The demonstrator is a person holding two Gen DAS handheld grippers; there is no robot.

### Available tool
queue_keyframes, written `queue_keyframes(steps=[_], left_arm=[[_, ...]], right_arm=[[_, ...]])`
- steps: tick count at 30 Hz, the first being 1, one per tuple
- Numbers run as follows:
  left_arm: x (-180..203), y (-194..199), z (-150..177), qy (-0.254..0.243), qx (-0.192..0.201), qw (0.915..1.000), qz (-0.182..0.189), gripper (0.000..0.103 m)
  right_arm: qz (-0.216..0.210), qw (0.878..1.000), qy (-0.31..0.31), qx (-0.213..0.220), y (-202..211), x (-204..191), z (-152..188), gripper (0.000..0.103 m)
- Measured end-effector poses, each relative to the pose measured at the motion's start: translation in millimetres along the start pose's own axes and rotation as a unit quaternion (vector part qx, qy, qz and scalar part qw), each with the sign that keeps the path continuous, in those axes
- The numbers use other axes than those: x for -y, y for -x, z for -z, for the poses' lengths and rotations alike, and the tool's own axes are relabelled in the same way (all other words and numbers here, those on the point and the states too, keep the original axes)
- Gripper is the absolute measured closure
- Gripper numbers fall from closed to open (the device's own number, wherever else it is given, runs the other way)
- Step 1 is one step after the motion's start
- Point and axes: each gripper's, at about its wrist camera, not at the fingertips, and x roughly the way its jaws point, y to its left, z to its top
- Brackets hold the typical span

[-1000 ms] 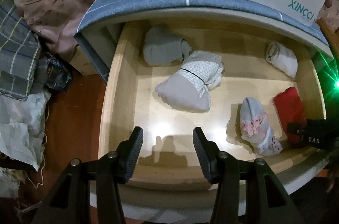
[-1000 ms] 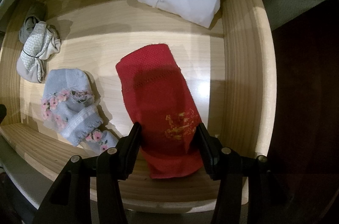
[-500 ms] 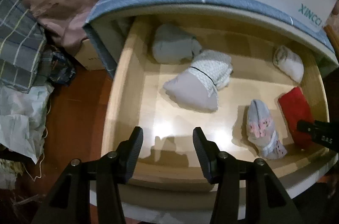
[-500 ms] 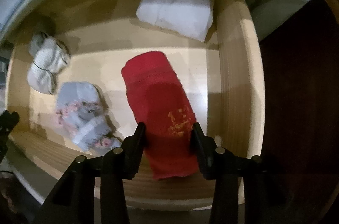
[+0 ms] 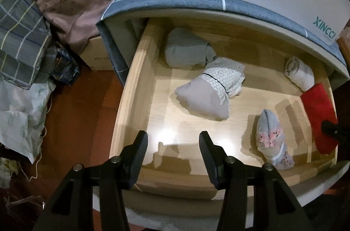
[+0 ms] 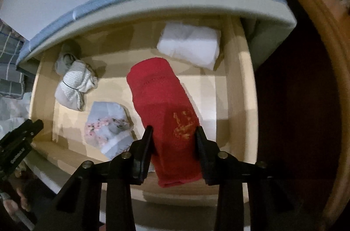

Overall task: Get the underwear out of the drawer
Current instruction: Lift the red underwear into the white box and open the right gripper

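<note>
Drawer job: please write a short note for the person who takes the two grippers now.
Right gripper: jaws have just been closing and now pinch the red underwear near its front end; it is lifted partly, the far end seems still low in the drawer.
Left gripper: open, empty, above the front left of the drawer.
Still inside: grey roll, patterned grey bundle, flowered blue piece, white roll.
Done: red piece gripped.
Left: carry it out, then take the other four.
</note>
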Motion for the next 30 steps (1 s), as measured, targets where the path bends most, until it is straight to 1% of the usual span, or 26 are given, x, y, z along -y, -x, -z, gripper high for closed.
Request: queue_keyframes(steps=[4,8,13,20,24,28,30], left_arm=[[-2.9,-0.1,-0.4,0.008,-0.002,0.9999,0.007,0.053],[-5.2,-0.2,-0.3,0.015,-0.001,0.9998,0.012,0.053],[-4.9,-1.0,-0.1,0.016,-0.004,0.9998,0.014,0.053],[-4.6,-1.8,-0.4,0.017,-0.007,0.9997,0.017,0.053],[-4.2,-1.2,-0.2,0.017,-0.006,0.9997,0.018,0.053],[-4.2,-1.4,0.1,0.016,-0.008,0.9997,0.018,0.053],[-5.4,-1.6,-0.2,0.017,-0.008,0.9996,0.019,0.053]], right_arm=[[0.002,1.0,0.014,0.014,23.0,0.0,-7.3,0.071],[-0.015,0.999,0.017,0.025,44.8,-4.3,-11.8,0.072],[-0.032,0.999,0.024,0.032,70.7,-11.2,-9.2,0.073],[-0.043,0.996,0.041,0.068,119.3,-25.8,-13.1,0.073],[-0.055,0.993,0.043,0.091,147.5,-32.2,-27.9,0.073],[-0.049,0.99,0.054,0.123,172.6,-46.9,-59.7,0.073],[-0.048,0.988,0.058,0.133,180.0,-52.3,-75.3,0.073]])
